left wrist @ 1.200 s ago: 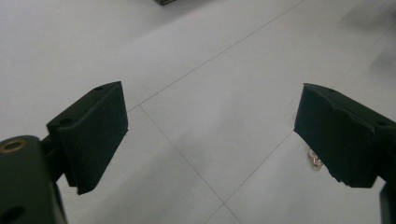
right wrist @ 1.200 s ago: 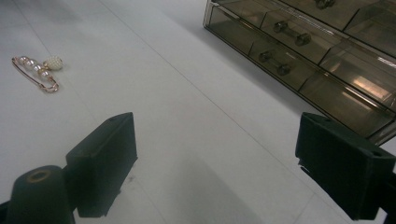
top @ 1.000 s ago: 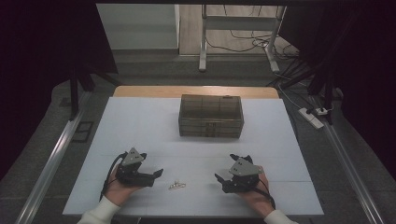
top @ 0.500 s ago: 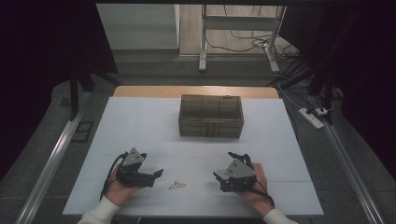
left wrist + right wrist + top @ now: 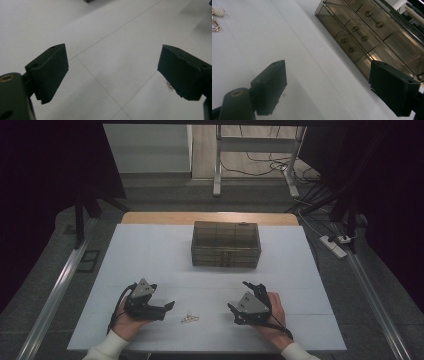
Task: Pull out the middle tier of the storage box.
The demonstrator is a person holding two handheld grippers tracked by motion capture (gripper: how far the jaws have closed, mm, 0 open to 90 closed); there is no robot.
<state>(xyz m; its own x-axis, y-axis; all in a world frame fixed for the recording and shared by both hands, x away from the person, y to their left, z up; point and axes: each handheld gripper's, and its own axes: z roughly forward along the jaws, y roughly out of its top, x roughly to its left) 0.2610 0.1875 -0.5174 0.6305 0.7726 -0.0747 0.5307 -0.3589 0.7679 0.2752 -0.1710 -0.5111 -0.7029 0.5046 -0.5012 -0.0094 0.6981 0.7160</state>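
White worktop [image 5: 150, 255], faint seams; wood edge at far side, dark room, cables on floor. Earrings [image 5: 189, 318] lie near edge, betw. left claw [image 5: 169, 306] and right claw [image 5: 239, 301]; both agape, empty. Smoked drawer box [image 5: 226, 244] far centre.

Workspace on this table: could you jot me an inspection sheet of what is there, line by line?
Surface: white table top, thin seams across it, bare apart from the items below.
Job's things: small gold earrings, one with a pearl-like bead, lying between the two grippers; smoky clear drawer box with knobbed drawers, all shut, at the far middle.
Clutter: nothing seen.
Grippers: left gripper open, pointing toward the earrings; right gripper open, empty, aimed toward the drawer box.
Cables: a black cable loops from the left gripper.
Surroundings: power strip on the floor at right; metal frame legs beyond the table.
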